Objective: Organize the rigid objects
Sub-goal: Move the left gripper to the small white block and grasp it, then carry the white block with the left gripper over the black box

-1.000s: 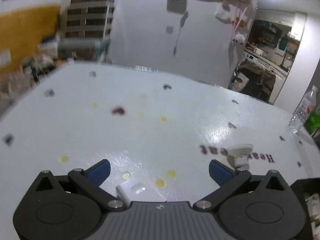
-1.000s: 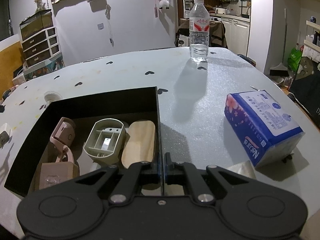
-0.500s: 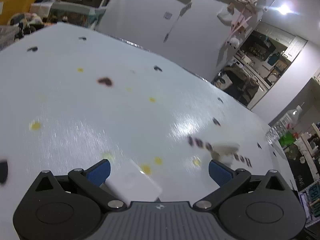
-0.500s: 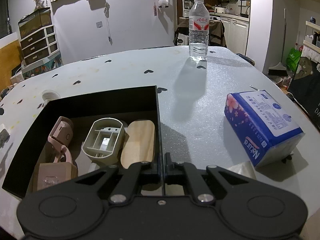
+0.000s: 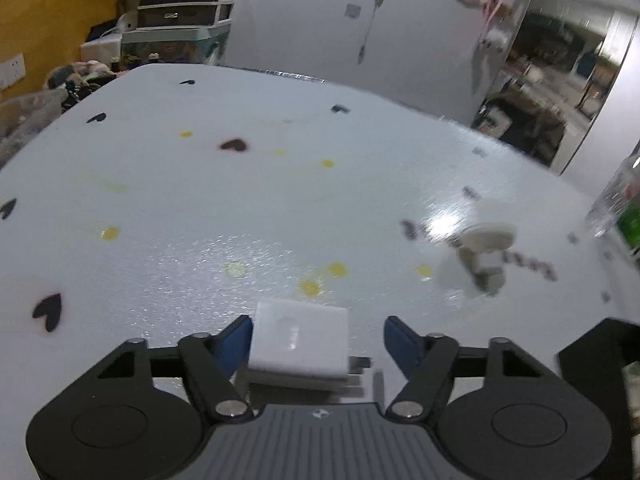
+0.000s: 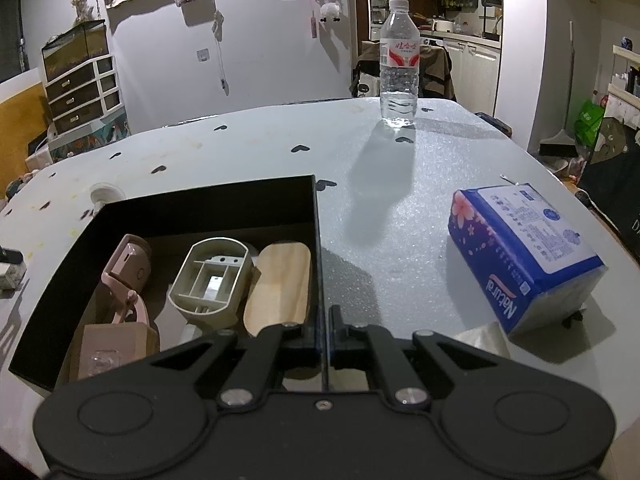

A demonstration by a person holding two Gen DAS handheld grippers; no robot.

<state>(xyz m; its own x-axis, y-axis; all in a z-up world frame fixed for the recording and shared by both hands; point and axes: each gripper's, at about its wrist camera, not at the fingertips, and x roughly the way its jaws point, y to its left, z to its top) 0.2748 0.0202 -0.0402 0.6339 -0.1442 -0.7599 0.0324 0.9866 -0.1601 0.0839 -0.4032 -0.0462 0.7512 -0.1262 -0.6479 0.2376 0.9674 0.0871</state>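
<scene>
A white plug block (image 5: 300, 340) lies flat on the pale table (image 5: 240, 208), between the blue pads of my left gripper (image 5: 318, 340). The jaws are closing: the left pad (image 5: 236, 342) is against the block's side, while the right pad (image 5: 400, 344) stands a gap away. A white suction hook (image 5: 484, 248) lies blurred ahead to the right. My right gripper (image 6: 325, 330) is shut on the thin right wall of the black box (image 6: 208, 208). Inside the box lie a pink piece (image 6: 128, 268), a beige divided holder (image 6: 212, 280), a wooden lid (image 6: 280, 284) and a tan block (image 6: 112, 344).
A water bottle (image 6: 399, 80) stands at the table's far side. A blue tissue pack (image 6: 524, 252) lies right of the box. The box's corner (image 5: 592, 356) shows at the left view's lower right. Drawers and clutter sit beyond the table's far left edge.
My left gripper has sunk toward the table and its jaws have narrowed around the white plug block, which now sits squarely between them. The right gripper and the box have not moved.
</scene>
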